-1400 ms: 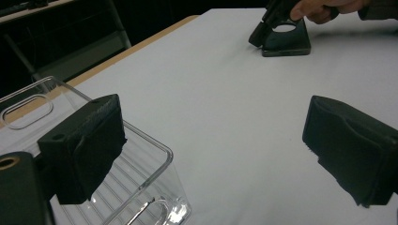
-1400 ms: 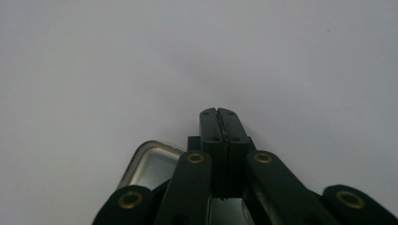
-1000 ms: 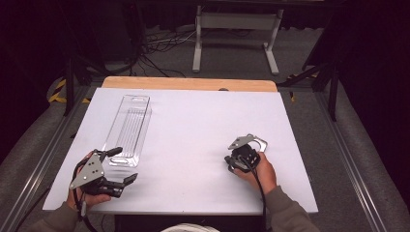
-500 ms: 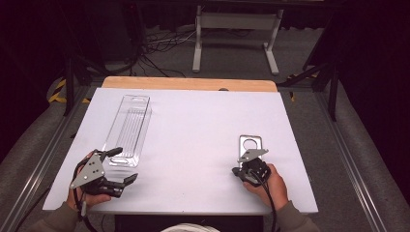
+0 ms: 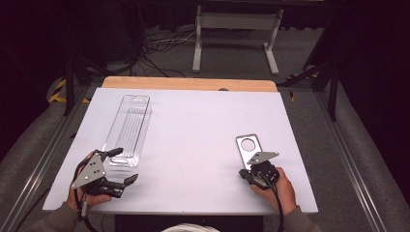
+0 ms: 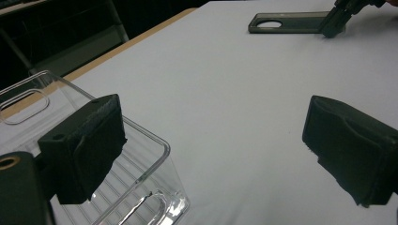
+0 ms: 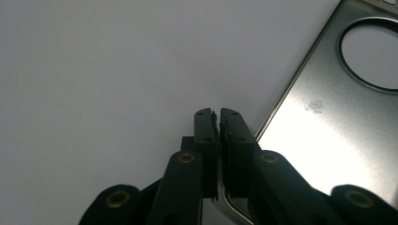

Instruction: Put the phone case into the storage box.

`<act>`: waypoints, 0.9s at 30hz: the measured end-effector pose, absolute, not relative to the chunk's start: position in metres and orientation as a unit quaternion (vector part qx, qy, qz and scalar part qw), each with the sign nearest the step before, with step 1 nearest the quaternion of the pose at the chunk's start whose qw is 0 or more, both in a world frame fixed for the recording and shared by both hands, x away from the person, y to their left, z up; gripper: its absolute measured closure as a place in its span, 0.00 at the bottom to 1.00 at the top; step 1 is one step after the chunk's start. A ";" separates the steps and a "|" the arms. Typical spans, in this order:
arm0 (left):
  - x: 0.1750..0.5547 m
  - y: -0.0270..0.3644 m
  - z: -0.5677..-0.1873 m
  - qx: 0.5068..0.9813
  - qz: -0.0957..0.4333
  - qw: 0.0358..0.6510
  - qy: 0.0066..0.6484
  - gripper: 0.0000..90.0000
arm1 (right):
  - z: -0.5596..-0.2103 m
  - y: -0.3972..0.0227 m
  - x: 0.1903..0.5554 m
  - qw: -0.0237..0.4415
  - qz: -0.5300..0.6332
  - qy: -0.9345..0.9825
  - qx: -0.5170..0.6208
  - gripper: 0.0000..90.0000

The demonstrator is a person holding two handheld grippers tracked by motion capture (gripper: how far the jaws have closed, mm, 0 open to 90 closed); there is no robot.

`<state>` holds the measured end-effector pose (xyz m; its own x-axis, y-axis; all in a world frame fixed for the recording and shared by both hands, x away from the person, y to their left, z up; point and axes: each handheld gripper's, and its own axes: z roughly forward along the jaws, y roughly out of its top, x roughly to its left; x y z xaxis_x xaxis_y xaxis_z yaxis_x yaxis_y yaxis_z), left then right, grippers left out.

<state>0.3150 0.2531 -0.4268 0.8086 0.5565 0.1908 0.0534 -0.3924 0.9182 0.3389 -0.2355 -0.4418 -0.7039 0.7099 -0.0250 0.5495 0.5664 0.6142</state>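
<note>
Our right gripper (image 5: 251, 173) sits at the near edge of the flat metal plate (image 5: 248, 148) on the white table (image 5: 193, 145), jaws nearly together and just starting to part, gripping nothing. Left gripper (image 5: 122, 166) gapes wide and empty beside the clear plastic tray (image 5: 129, 126).

Clear plastic tray (image 5: 129, 128) on white table (image 5: 193, 145), far-left.

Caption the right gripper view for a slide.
Right gripper, jaws nearly together, at the edge of a flat metal plate with a round hole, on the white table.
</note>
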 end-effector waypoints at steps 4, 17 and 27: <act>0.315 0.253 -0.427 0.798 0.242 0.517 0.191 0.07 | -0.438 -0.236 0.338 0.140 0.304 0.872 0.358 0.92; 0.316 0.251 -0.428 0.800 0.241 0.516 0.191 0.08 | -0.397 -0.252 0.356 0.185 0.319 0.853 0.368 0.70; 0.316 0.252 -0.428 0.801 0.231 0.519 0.191 0.08 | -0.383 -0.267 0.425 0.182 0.261 0.837 0.446 0.32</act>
